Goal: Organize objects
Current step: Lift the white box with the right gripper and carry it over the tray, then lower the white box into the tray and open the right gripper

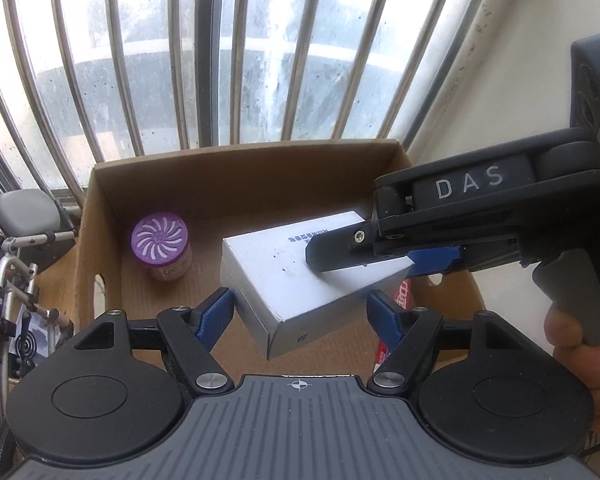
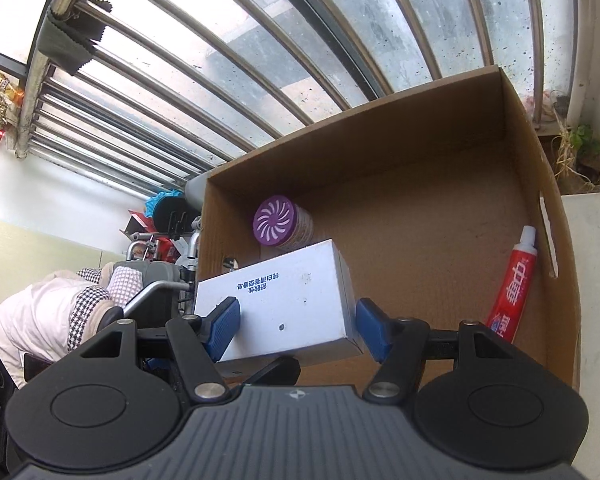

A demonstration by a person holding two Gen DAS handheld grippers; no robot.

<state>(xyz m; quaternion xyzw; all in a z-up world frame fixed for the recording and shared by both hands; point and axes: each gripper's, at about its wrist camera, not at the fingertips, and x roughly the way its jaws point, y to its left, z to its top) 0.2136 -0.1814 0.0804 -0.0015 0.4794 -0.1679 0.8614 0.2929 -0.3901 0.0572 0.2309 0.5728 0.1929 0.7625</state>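
A white rectangular box (image 1: 300,276) (image 2: 284,304) with blue print hangs tilted over an open cardboard carton (image 1: 240,152) (image 2: 380,96). My left gripper (image 1: 300,312) is shut on its near end, a blue pad against each side. My right gripper (image 2: 296,328) (image 1: 340,264) comes in from the right and clamps the same box; in the left wrist view one finger lies on top and the other below. Inside the carton, a jar with a purple swirl lid (image 1: 162,240) (image 2: 274,222) stands at the back left and a red toothpaste tube (image 2: 514,280) (image 1: 400,296) leans on the right wall.
A barred window (image 1: 260,60) rises right behind the carton. A metal frame with a grey seat (image 1: 20,248) stands to its left. A potted plant (image 2: 584,156) and a white surface (image 2: 592,280) are at its right. A person's hand (image 1: 576,344) holds the right gripper's handle.
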